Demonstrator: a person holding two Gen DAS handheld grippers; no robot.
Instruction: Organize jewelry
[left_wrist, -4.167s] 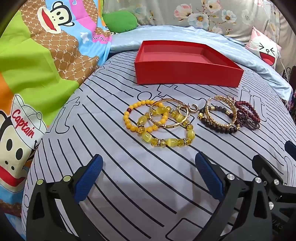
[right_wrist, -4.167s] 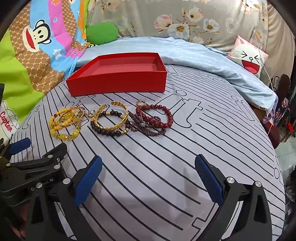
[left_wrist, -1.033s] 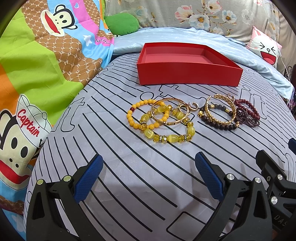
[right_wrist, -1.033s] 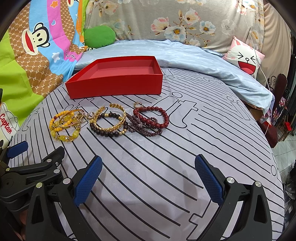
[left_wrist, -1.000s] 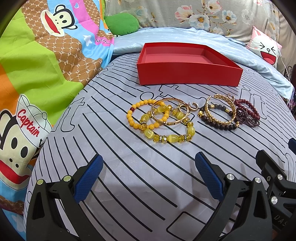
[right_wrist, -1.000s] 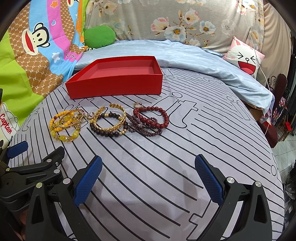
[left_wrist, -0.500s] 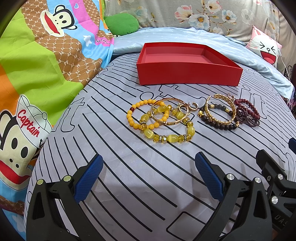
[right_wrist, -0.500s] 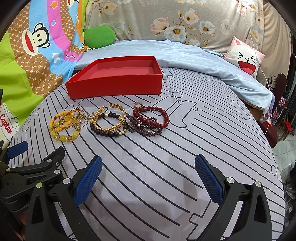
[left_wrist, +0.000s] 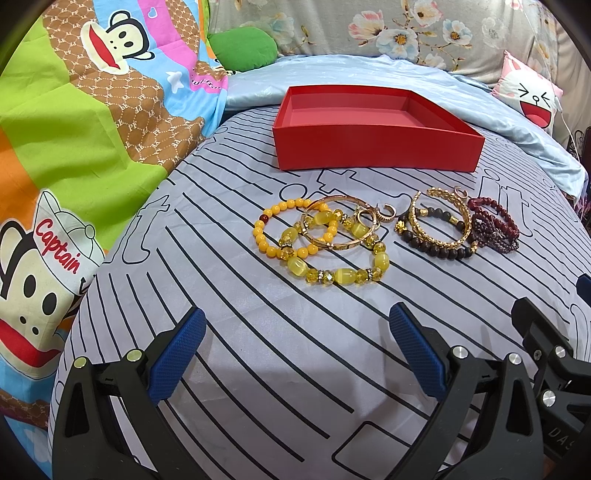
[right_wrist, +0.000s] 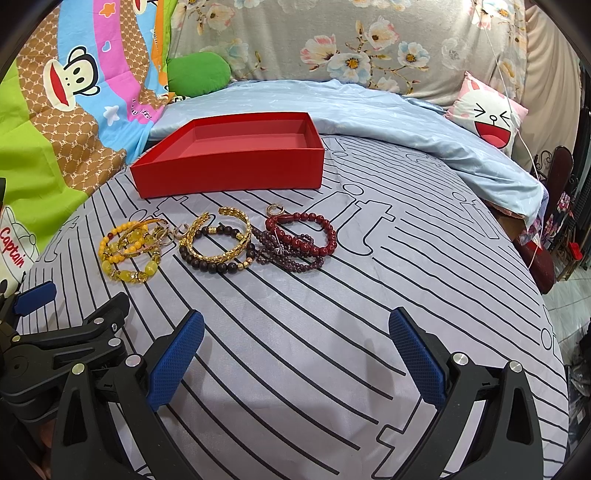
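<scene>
**Red box empty, bracelets waiting in a row**

Red cardboard, open-topped and bare inside, the box (left_wrist: 376, 147) sits at the far side of the striped grey bedsheet (left_wrist: 258, 350). Between it and both grippers the jewelry lies in a row running left to right: a yellow bead cluster (left_wrist: 321, 240), a gold-and-dark-bead pair (left_wrist: 436, 229) and a tangle of dark red strands (right_wrist: 299, 243), each group touching or nearly touching the next.

The left gripper (left_wrist: 295, 354) stands with its jaws spread wide and holds nothing; the yellow cluster lies straight ahead of it, slightly right of centre. The right gripper (right_wrist: 295, 354) is likewise spread and empty, with the red strands dead ahead and the yellow ones far off to its left. By that layout, each arm's nearest pick is the end of the row on its own side, and the box lies beyond the row for both.
</scene>
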